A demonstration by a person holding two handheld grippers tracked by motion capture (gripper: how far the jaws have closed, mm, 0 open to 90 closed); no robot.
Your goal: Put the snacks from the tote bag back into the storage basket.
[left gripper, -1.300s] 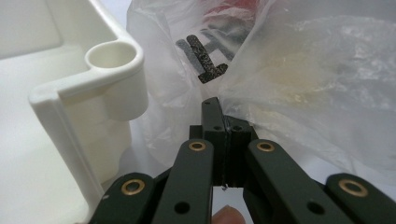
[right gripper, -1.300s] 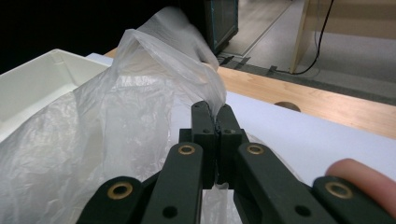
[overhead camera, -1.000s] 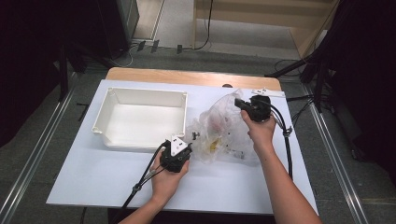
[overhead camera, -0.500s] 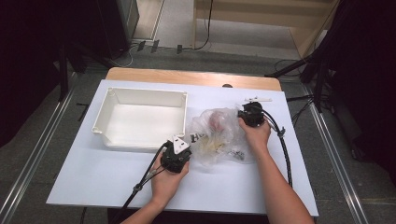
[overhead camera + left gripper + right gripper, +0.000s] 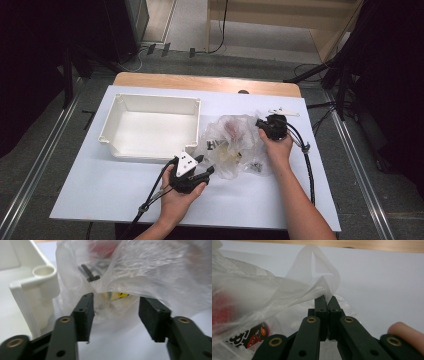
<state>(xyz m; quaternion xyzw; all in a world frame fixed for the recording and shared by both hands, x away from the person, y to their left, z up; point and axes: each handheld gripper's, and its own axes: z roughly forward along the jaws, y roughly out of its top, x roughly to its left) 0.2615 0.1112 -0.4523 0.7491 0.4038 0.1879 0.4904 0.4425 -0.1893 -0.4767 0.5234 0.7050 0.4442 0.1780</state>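
- Holding one edge of the clear plastic bag [image 5: 231, 144], the right gripper [image 5: 327, 300] has its jaws pressed together on the thin film.
- Lying on the white table [image 5: 100, 185], the bag sits just beside the white tray [image 5: 150, 127], still full of small things.
- The left gripper [image 5: 116, 308] has just been opening; its jaws stand spread with the bag's near side between them, and the pads do not press it.
- A few small dark bits [image 5: 256, 167] lie on the table beside the bag.
- The tray looks bare, so I think most of the work is left.
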